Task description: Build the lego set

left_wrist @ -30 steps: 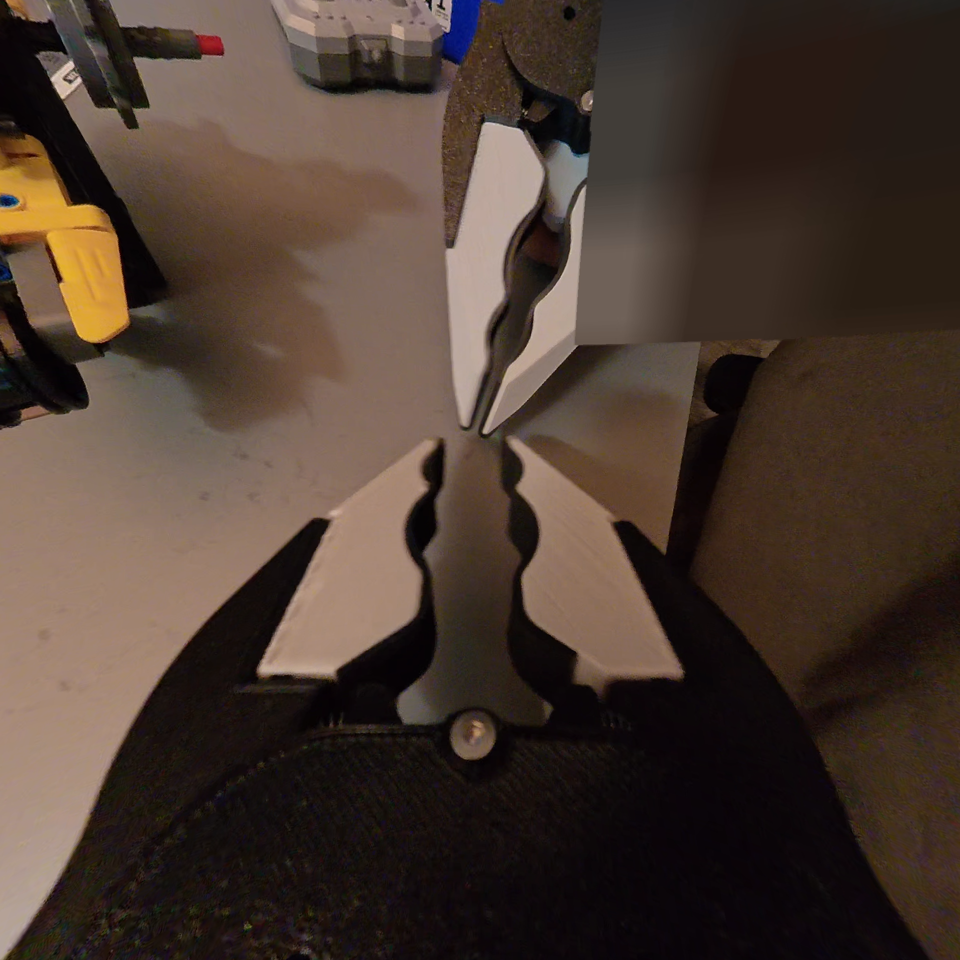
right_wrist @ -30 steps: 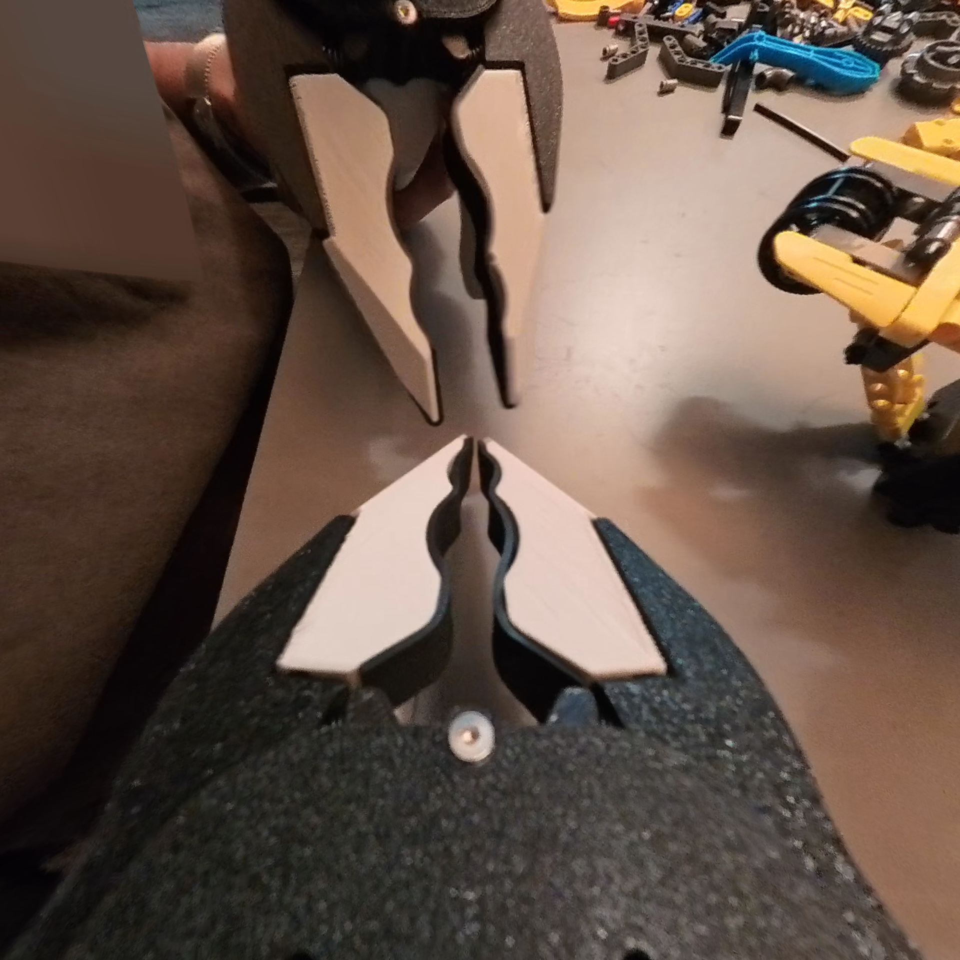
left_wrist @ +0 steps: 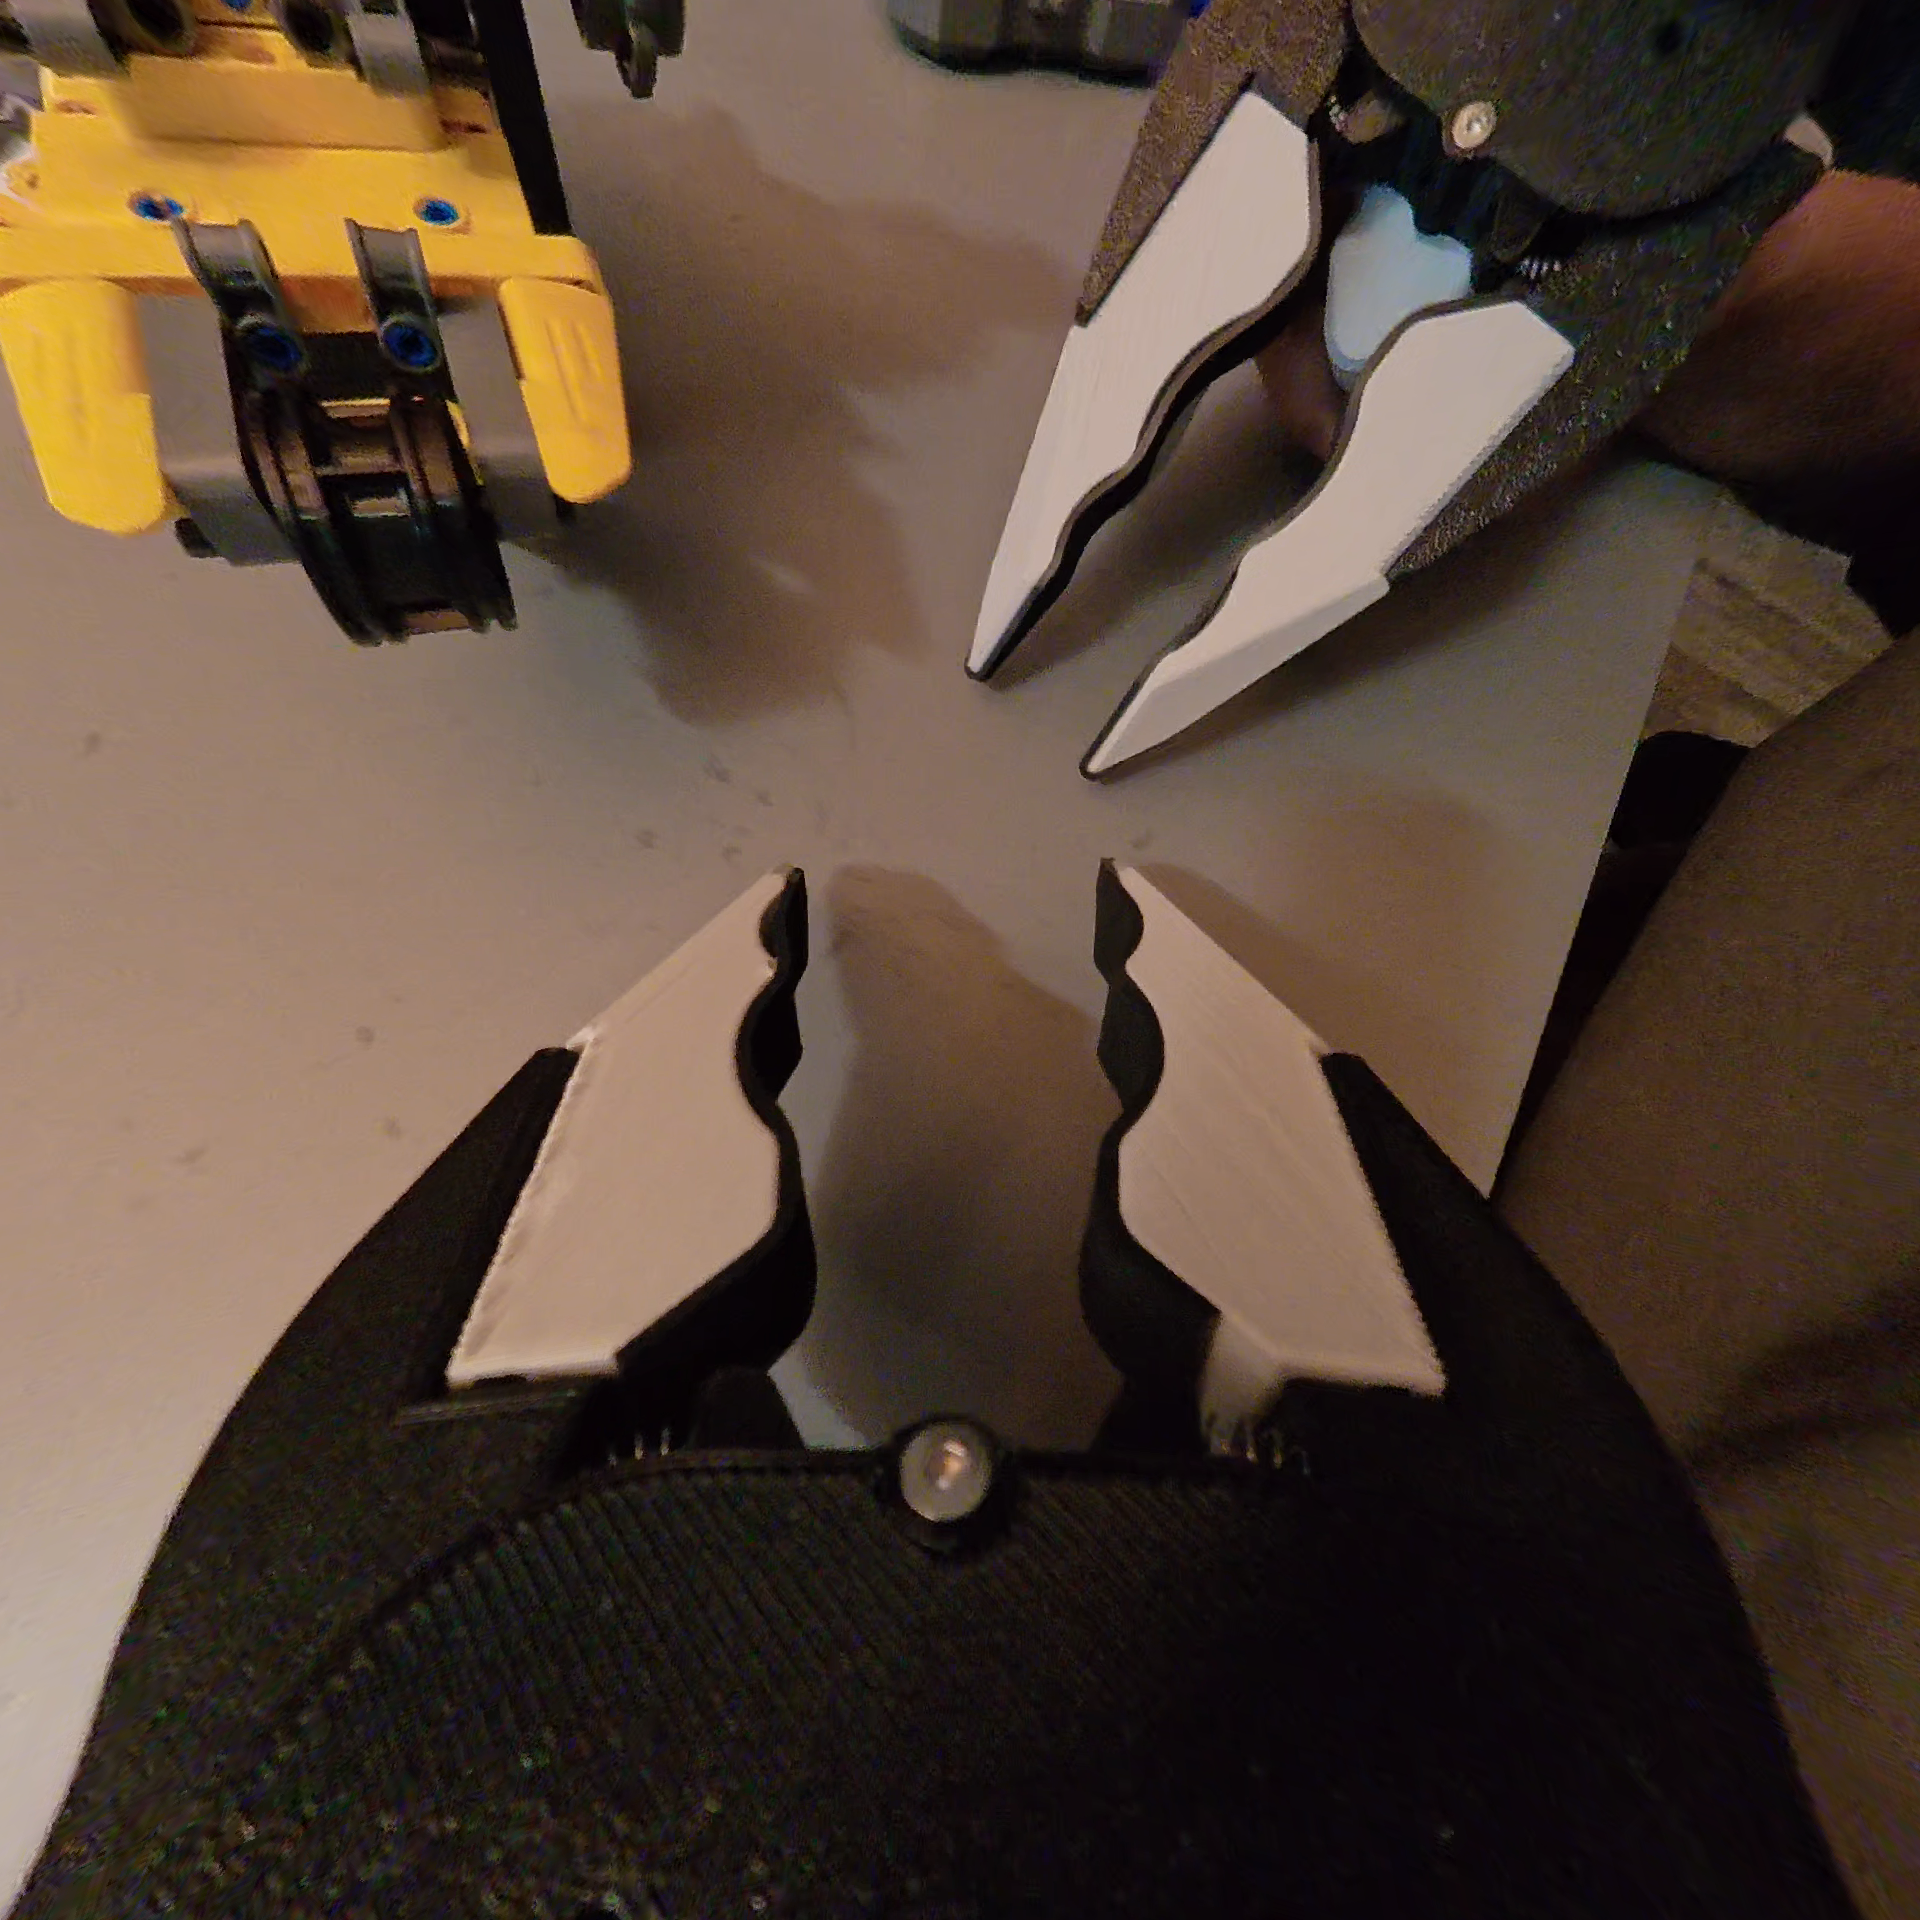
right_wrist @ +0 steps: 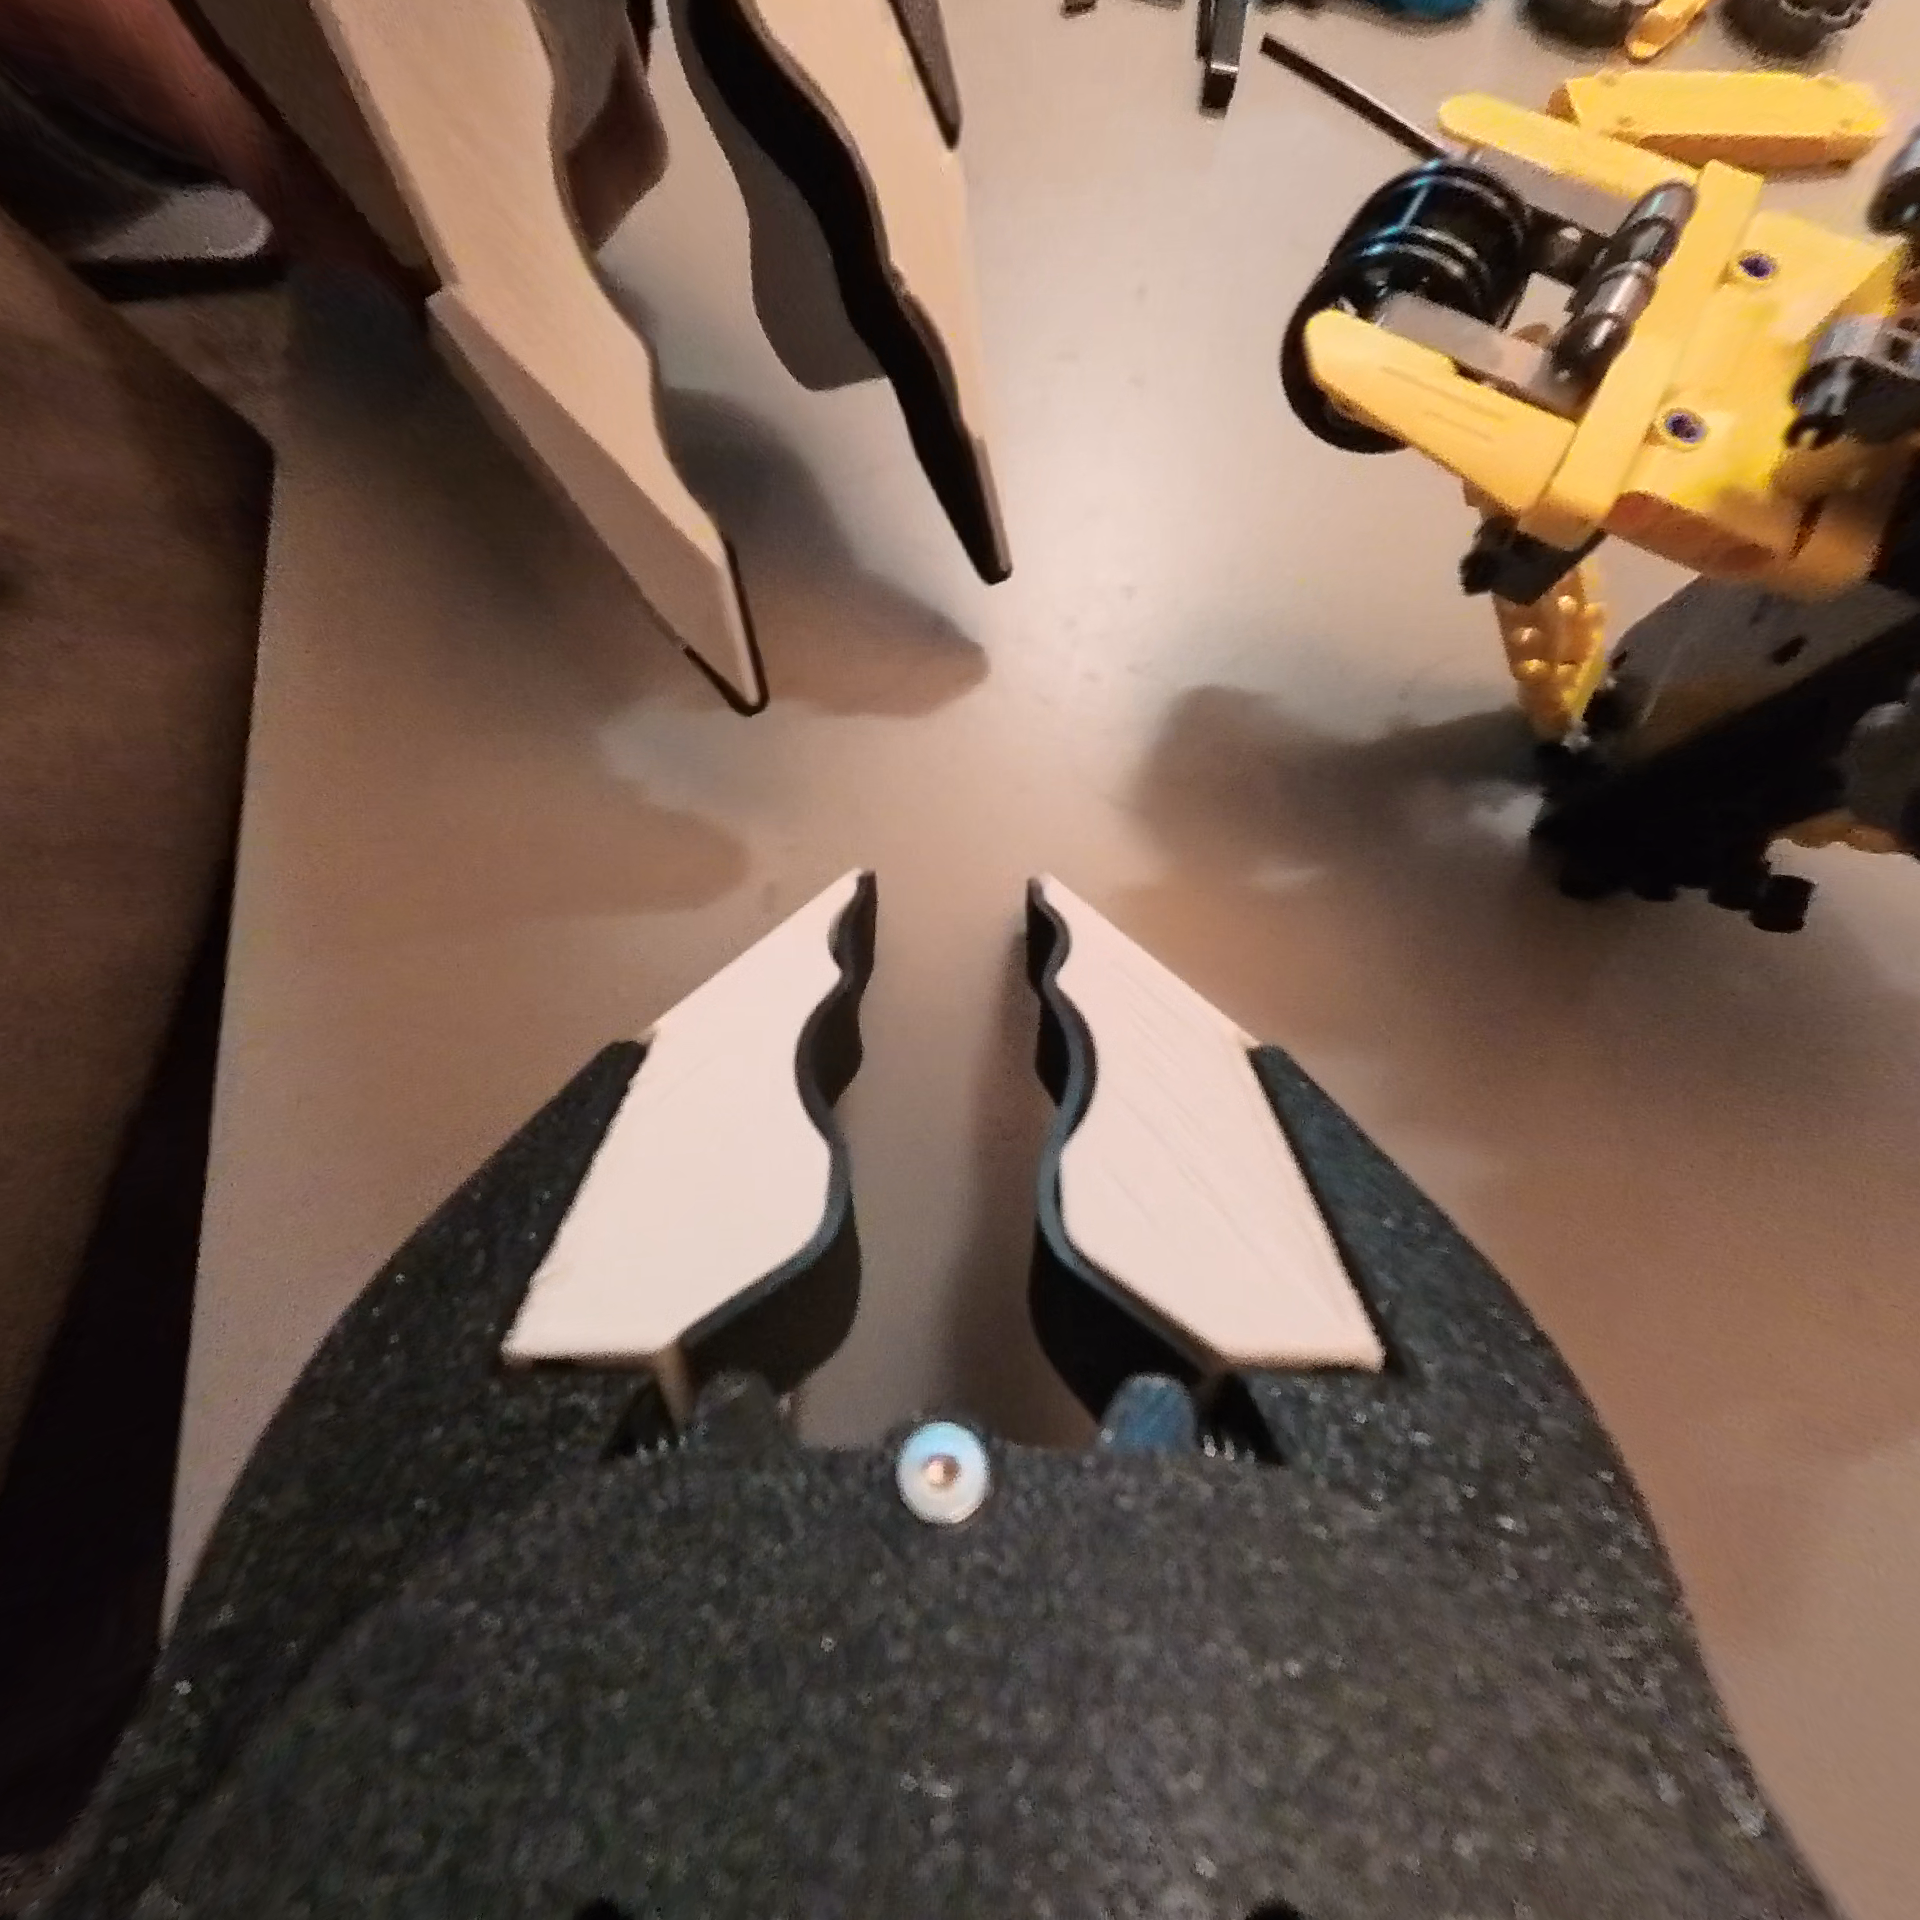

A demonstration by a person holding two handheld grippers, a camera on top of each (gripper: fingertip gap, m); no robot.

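Fingers of left gripper point(left_wrist: 951, 873) spread, right gripper point(right_wrist: 948, 883) fingers parted, both empty, yellow brick model point(left_wrist: 301, 260) nearby, no readable writing

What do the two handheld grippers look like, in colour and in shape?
Both look alike. The left gripper and the right gripper each have a black, grainy, rounded body with a silver screw at the centre. Each carries two long fingers with flat white tops, pointed tips and wavy black inner edges. No cables or sleeves are visible.
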